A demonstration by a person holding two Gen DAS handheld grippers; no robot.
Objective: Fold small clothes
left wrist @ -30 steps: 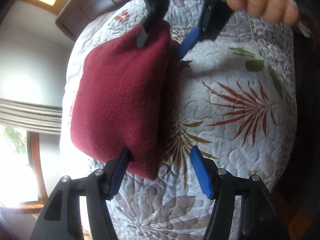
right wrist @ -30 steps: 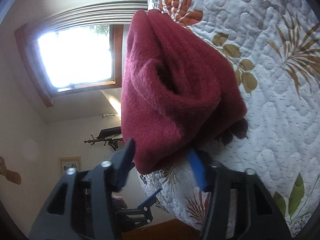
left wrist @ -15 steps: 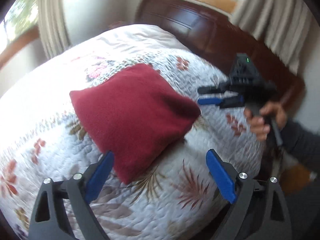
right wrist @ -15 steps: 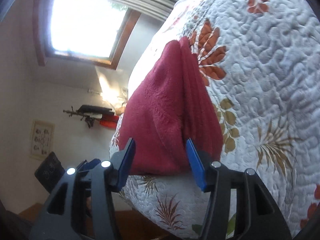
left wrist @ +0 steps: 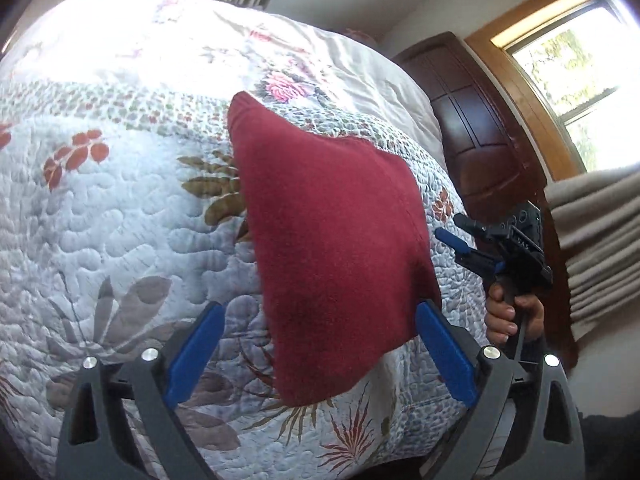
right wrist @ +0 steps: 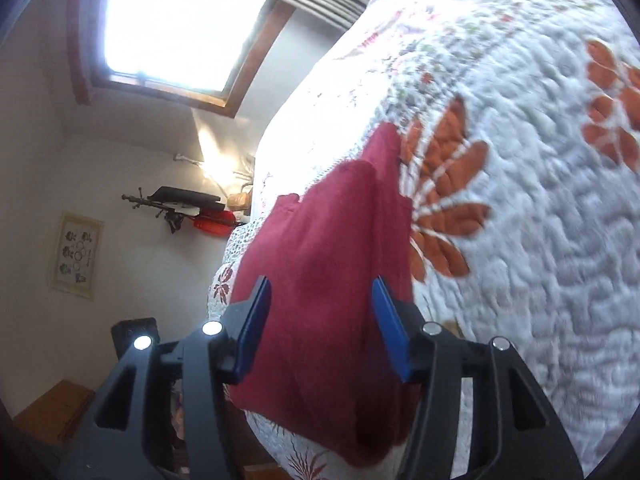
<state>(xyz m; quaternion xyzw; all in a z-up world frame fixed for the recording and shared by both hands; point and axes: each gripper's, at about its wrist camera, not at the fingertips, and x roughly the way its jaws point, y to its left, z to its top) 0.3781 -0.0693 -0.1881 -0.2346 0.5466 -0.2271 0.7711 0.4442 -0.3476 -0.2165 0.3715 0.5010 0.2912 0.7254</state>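
Both tongs, left (left wrist: 316, 354) and right (right wrist: 320, 330), gape apart, gripping nothing, which suggests the fold is finished; the folded maroon fleece garment (left wrist: 332, 248) lies at twelve o'clock on the quilted bed (left wrist: 100, 208).

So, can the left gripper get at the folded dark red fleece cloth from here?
Probably yes: the left gripper is open, the folded dark red fleece cloth lies right ahead on the quilt, nothing between.
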